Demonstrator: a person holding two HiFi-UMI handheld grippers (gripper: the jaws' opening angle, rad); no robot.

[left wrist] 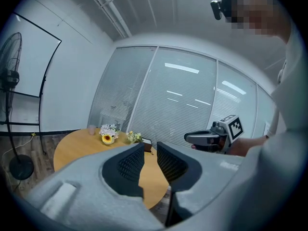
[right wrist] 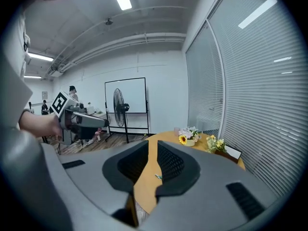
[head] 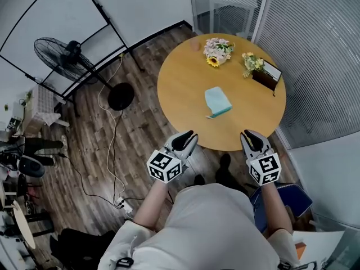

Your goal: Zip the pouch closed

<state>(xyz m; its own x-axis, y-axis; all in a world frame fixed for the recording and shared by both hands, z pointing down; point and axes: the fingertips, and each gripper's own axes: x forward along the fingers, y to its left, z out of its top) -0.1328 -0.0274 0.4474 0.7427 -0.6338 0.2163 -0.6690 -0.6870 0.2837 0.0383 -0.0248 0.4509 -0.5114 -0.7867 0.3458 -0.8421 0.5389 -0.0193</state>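
Note:
A light blue pouch (head: 217, 101) with a teal zipper edge lies flat near the middle of the round wooden table (head: 180, 89). My left gripper (head: 188, 135) hovers over the floor just off the table's near edge, short of the pouch and to its left. Its jaws stand almost together with only a narrow slit and nothing between them (left wrist: 150, 146). My right gripper (head: 248, 134) hangs at the near edge to the pouch's right, its jaws likewise drawn together and holding nothing (right wrist: 153, 142). Neither gripper touches the pouch.
A flower pot (head: 217, 50), a second small bouquet (head: 253, 63) and a dark box with a card (head: 265, 76) stand at the table's far side. A standing fan (head: 62, 55) and a cable (head: 115, 145) are on the floor at left. A glass wall (head: 315, 49) runs along the right.

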